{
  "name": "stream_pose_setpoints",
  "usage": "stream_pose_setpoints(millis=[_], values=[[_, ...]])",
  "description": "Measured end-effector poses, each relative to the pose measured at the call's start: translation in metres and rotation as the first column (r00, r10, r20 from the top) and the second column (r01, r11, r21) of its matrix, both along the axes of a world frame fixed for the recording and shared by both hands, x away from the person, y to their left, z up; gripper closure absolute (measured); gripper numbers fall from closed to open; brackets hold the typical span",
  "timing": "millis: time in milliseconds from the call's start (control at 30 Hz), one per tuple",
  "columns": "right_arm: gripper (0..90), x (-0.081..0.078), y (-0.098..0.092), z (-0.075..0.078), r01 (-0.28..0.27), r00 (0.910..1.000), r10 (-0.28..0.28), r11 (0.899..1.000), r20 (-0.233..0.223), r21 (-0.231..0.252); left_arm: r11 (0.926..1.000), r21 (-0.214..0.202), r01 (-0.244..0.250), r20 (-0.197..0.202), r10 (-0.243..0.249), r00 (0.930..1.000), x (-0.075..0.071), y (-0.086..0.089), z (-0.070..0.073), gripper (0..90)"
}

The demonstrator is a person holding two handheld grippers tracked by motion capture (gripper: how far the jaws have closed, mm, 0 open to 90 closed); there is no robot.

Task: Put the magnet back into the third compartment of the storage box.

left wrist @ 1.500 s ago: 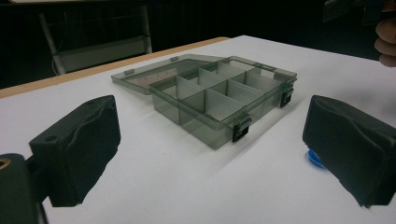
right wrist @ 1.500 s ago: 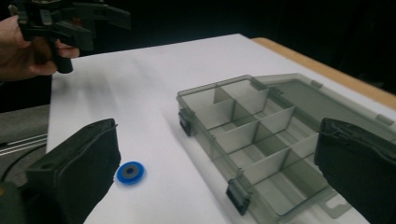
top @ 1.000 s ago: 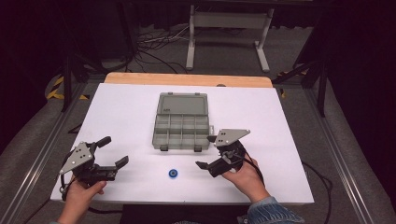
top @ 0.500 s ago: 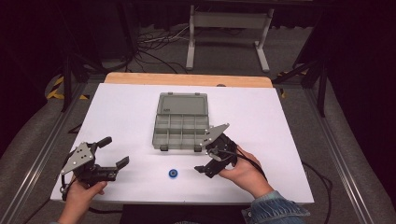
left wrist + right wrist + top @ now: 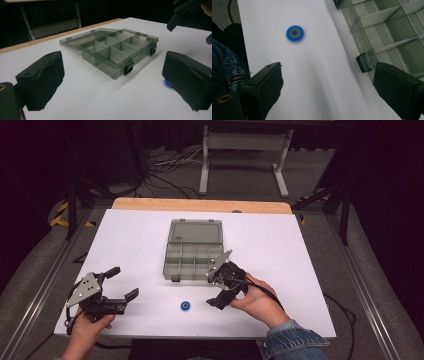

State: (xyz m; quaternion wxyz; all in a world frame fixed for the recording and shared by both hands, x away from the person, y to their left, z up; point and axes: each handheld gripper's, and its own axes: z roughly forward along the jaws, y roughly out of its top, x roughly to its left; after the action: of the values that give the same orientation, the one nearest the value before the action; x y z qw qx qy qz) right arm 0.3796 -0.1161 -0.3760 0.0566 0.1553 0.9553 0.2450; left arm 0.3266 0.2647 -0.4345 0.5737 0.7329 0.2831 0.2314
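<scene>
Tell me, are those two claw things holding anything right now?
No, nothing is held. The left gripper and right gripper both have open, empty jaws; the blue ring lies untouched on the table.

Left tool [image 5: 119,284]: black body w/ a grey three-cornered plate sitting on top, screw dots showing at the plate's corners; two black jaws, each wearing a blocky, rubbery black pad [image 5: 41,80] w/ creased faces; a small round hole showing in the pad mount, a brass-coloured ring glinting at the frame's bottom-left corner.

Right tool [image 5: 215,286]: same build, black, grey plate catching light on top; a black cable trailing from it over the hand [image 5: 260,302]. Its pads [image 5: 265,86] looking matte, w/ a brass ring near the mount.

Person wearing a blue denim sleeve [image 5: 292,342] on the right arm, stitched cuff, metal zip teeth showing in the right gripper view. Left hand [image 5: 87,330] bare, no sleeve showing.
</scene>
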Motion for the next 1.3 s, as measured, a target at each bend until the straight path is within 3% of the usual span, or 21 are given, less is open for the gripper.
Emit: stream_pose_setpoints(millis=[100,600,800,1300], values=[[12.0,-0.001,0.004,-0.002,-0.013,0.9999,0.013,1.0,0.0,0.018,1.0,-0.008,-0.003,0.001,0.003,1.0,0.0,-0.001,-0.001,4.9],[18.2,-0.001,0.035,-0.018,-0.102,0.9947,0.102,0.995,-0.008,-0.004,1.0,0.0,0.001,-0.002,-0.001,1.0,0.0,0.0,0.0,4.9],[20.4,-0.002,0.047,-0.023,-0.112,0.9931,0.111,0.994,-0.037,-0.021,1.0,-0.001,0.002,-0.001,-0.002,1.0,0.0,0.0,0.0,4.9],[23.7,-0.003,0.07,-0.04,-0.156,0.9867,0.153,0.986,-0.054,-0.053,1.0,0.0,0.003,-0.002,-0.003,1.0,0.0,0.0,0.0,4.9]])
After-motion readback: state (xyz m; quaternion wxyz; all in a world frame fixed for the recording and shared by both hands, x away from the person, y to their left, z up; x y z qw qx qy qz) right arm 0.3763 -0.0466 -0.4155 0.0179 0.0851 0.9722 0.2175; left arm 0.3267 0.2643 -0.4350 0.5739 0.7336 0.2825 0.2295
